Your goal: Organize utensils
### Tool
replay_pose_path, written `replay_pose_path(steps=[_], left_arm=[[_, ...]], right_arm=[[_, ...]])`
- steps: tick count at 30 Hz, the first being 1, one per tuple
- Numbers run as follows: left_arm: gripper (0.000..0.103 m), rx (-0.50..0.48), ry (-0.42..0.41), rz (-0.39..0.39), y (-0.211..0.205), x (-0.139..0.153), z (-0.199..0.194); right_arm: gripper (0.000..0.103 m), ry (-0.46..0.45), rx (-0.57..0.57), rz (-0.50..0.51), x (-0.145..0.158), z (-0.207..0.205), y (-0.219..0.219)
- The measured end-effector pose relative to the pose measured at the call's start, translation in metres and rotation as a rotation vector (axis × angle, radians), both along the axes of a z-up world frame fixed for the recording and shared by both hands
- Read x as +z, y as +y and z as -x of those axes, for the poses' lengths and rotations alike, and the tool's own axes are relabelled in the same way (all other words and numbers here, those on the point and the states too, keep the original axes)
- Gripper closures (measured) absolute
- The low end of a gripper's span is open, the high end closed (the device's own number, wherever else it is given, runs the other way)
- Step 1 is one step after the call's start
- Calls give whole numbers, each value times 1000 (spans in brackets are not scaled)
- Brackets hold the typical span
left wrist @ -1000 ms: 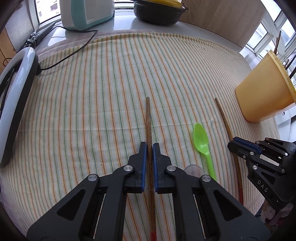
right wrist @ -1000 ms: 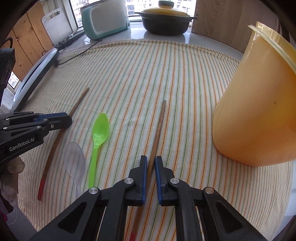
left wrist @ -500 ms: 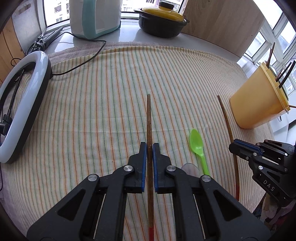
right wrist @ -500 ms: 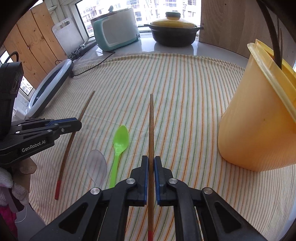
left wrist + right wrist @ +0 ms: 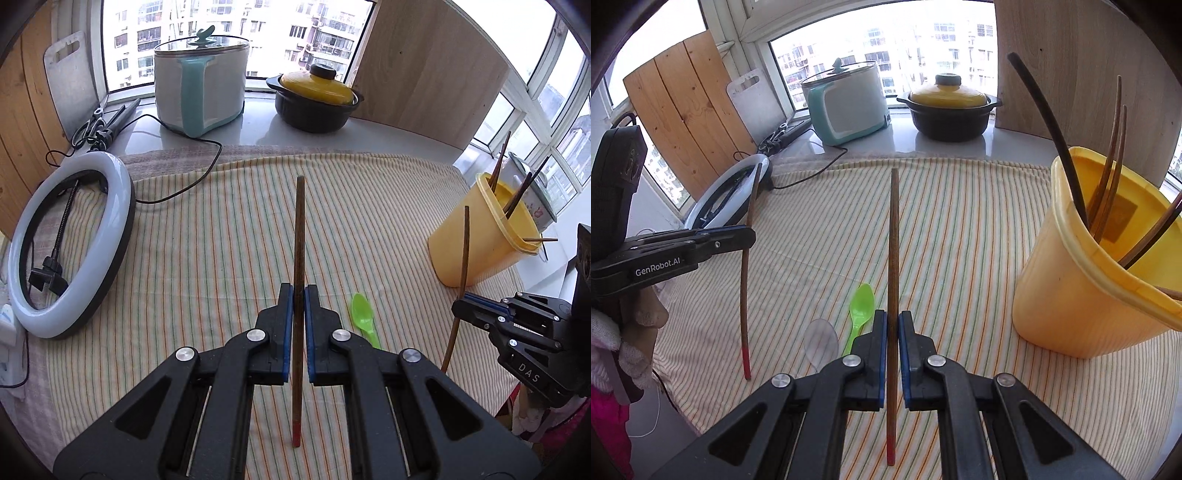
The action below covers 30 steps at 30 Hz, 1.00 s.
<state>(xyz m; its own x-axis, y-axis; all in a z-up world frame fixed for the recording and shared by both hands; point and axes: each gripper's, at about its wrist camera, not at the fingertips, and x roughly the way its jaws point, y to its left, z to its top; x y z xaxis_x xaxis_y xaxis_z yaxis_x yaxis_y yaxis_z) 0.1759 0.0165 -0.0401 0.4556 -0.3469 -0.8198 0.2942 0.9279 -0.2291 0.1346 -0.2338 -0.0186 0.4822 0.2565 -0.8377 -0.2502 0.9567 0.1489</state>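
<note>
Wooden chopsticks are now hanging clear of the striped surface (image 5: pixel 221 258), lifted since a second ago: left claw (image 5: pixel 298 306) clamping one chopstick (image 5: pixel 298 236), right claw (image 5: pixel 893 332) clamping another chopstick (image 5: pixel 894 240). Green spoon (image 5: pixel 861 306) is waiting below. Yellow tub (image 5: pixel 1082 291), at two o'clock, is bristling with sticks, crowding entry.

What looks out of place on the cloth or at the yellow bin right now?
The yellow bin stands tilted, not upright, with sticks splayed unevenly over its rim. A green spoon and a clear spoon lie loose on the striped cloth, unsorted. Nothing looks spilled or broken.
</note>
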Motion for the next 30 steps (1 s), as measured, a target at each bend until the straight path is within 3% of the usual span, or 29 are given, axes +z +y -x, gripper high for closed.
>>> replay_pose_path(steps=[13,30], left_arm=[[99,-30,-97,15,-19,44,8],[99,-55,-179,49,-44,91,5]], right_arm=[[99,-168,19,17,40,25,-13],[99,-274,22,-48,106,38,-45]])
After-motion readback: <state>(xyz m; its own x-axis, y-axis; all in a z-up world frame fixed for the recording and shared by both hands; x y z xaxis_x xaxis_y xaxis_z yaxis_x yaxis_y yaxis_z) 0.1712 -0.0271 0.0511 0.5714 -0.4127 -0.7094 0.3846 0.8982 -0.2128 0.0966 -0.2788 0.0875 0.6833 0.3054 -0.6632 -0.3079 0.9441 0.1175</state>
